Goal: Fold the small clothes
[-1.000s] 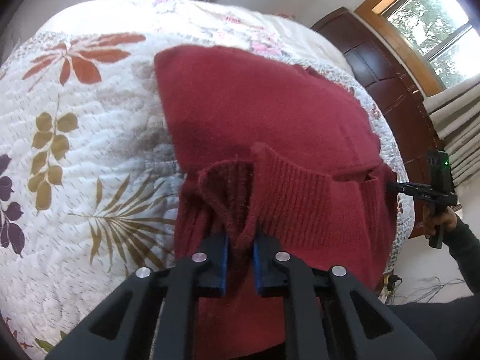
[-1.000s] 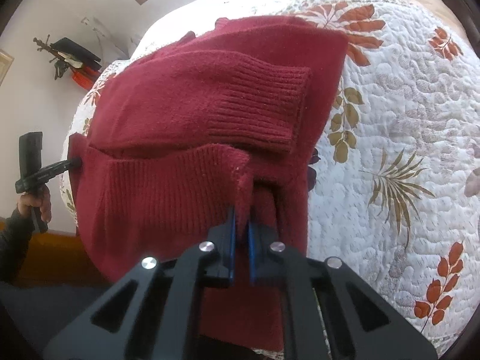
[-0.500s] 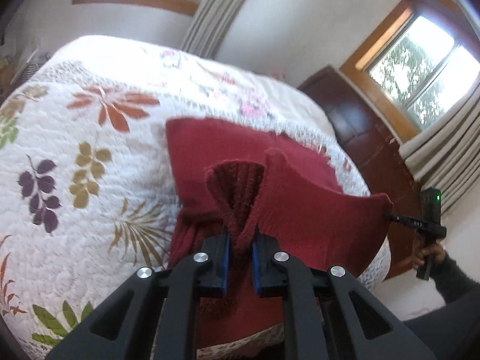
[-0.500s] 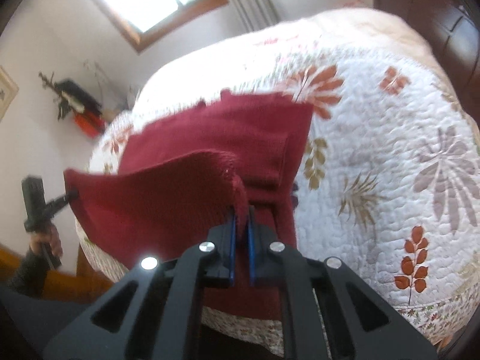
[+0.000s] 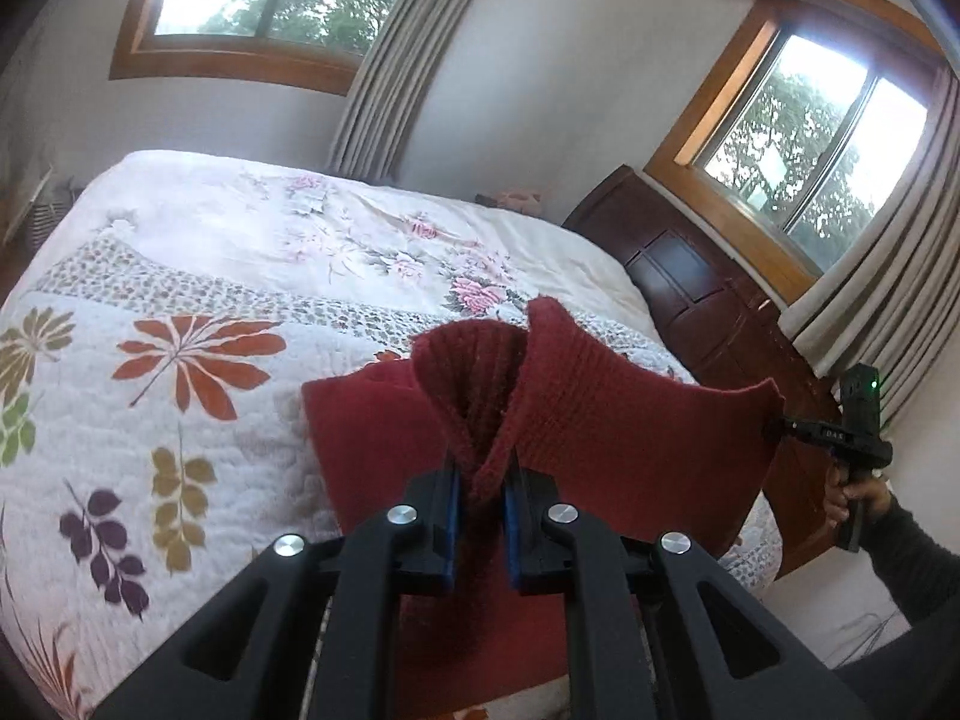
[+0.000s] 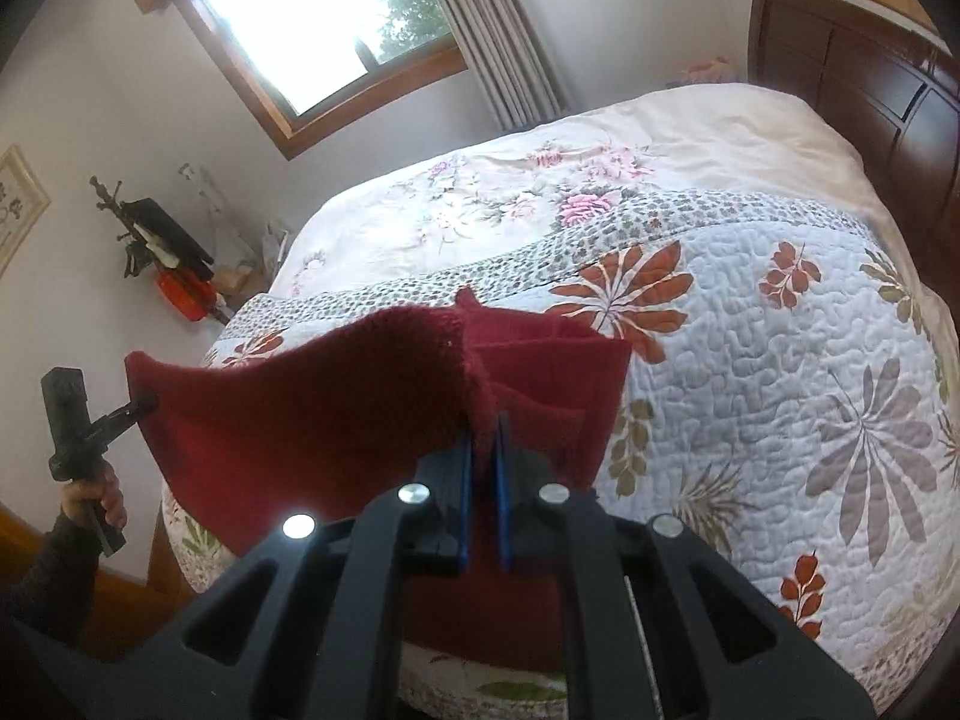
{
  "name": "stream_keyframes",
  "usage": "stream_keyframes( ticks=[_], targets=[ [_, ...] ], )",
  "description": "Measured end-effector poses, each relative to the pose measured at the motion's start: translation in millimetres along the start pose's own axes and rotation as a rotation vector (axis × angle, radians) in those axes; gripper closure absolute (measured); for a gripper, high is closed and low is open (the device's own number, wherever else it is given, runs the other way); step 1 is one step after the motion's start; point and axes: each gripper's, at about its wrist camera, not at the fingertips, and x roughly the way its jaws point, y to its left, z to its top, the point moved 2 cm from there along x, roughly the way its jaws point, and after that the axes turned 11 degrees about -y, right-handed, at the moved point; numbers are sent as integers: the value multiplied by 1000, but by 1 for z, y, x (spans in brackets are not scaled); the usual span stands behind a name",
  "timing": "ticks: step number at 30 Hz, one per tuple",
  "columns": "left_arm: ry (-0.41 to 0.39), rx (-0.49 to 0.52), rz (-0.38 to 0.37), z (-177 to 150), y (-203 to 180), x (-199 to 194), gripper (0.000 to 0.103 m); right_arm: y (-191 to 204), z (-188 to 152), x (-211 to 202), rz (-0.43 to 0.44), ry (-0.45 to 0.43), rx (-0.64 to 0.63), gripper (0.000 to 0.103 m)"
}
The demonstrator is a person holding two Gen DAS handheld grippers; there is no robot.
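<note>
Red knit sweater (image 5: 630, 438) hangs stretched in the air above the near edge of the bed, its lower part lying on the floral quilt (image 5: 180, 420). Behind the bed stand a dark wooden headboard (image 5: 690, 288), two wood-framed windows and grey curtains (image 5: 384, 54). Left gripper (image 5: 482, 495) is clamped on a bunched ribbed corner of the sweater. Right gripper (image 6: 483, 468) is pinched on the opposite corner, fabric pressed between its blue pads (image 6: 503, 498). A sleeved hand (image 5: 855, 495) grips the right tool's handle; another hand (image 6: 96, 495) grips the left.
</note>
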Motion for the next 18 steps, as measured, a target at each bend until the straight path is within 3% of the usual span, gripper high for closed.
stream_keyframes(
  ticks=[11, 18],
  targets=[
    [-2, -24, -20, 32, 15, 37, 92, 1, 43, 30, -1, -14, -53, 98],
    [61, -93, -9, 32, 42, 78, 92, -19, 49, 75, -4, 53, 6, 98]
  ],
)
